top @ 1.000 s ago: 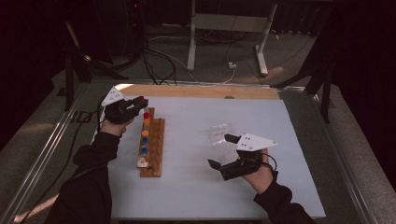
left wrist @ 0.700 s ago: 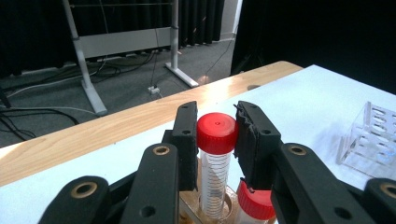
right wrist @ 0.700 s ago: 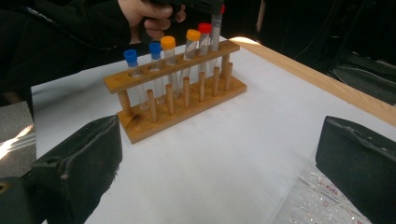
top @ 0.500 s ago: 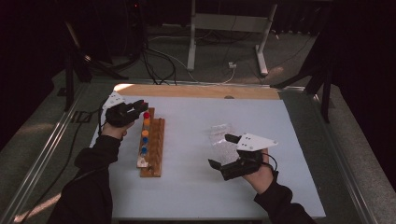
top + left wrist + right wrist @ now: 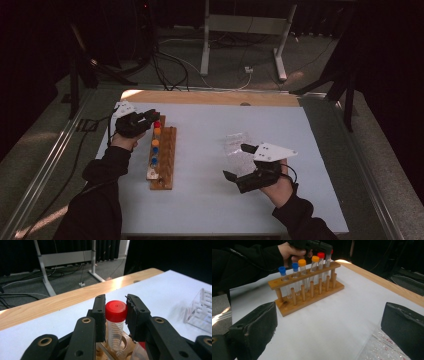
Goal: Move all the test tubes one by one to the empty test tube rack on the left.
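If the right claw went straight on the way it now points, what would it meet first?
Probably the wooden rack of capped tubes: it lies ahead between the open jaws of the right claw, with bare white table between. Depth is unclear.

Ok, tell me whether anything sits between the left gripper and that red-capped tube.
Nothing visible does. The left gripper has its jaws on either side of the red-capped tube, which stands in the wooden rack; whether the pads touch the cap is unclear.

High view overhead, forward-down; gripper views close; all share rack [image 5: 162, 155].
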The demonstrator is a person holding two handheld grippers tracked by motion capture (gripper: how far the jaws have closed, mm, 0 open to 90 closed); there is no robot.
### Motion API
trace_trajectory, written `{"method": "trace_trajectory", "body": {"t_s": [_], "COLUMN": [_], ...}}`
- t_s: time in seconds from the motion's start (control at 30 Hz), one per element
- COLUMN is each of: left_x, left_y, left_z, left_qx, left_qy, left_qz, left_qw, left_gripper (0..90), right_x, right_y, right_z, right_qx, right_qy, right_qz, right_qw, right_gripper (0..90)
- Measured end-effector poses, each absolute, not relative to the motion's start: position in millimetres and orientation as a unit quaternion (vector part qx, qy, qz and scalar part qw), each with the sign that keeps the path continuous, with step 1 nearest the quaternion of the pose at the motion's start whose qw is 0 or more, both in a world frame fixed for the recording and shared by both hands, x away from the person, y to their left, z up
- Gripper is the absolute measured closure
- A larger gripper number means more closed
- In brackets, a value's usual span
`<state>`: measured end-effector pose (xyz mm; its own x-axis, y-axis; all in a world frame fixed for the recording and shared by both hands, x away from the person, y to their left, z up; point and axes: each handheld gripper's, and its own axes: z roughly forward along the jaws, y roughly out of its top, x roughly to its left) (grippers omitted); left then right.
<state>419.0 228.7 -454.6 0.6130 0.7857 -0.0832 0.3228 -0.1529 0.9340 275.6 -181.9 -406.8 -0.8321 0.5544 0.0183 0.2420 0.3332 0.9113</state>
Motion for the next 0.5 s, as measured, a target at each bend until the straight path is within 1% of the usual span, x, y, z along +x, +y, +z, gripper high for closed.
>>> {"method": "trace_trajectory", "body": {"t_s": [0.23, 0.3, 0.4, 0.47, 0.5], "left_x": [420, 420, 420, 418, 417], "left_y": [230, 231, 235, 237, 237], "left_z": [-455, -454, -447, -440, -436], "left_qx": [0.725, 0.721, 0.707, 0.703, 0.703], "left_qy": [0.385, 0.386, 0.394, 0.395, 0.395], "left_qz": [0.212, 0.216, 0.209, 0.202, 0.207], "left_qw": [0.531, 0.533, 0.549, 0.556, 0.554], "left_gripper": [71.4, 70.0, 48.8, 38.1, 32.8], "right_x": [275, 275, 275, 275, 275], "right_y": [-182, -182, -182, -182, -183], "right_z": [-407, -407, -406, -406, -405], "right_qx": [0.248, 0.248, 0.248, 0.248, 0.248], "right_qy": [0.804, 0.804, 0.804, 0.803, 0.802], "right_qz": [0.520, 0.520, 0.521, 0.522, 0.522], "right_qw": [0.149, 0.148, 0.148, 0.149, 0.150], "right_gripper": [0.8, 0.8, 0.8, 0.8, 0.8]}}
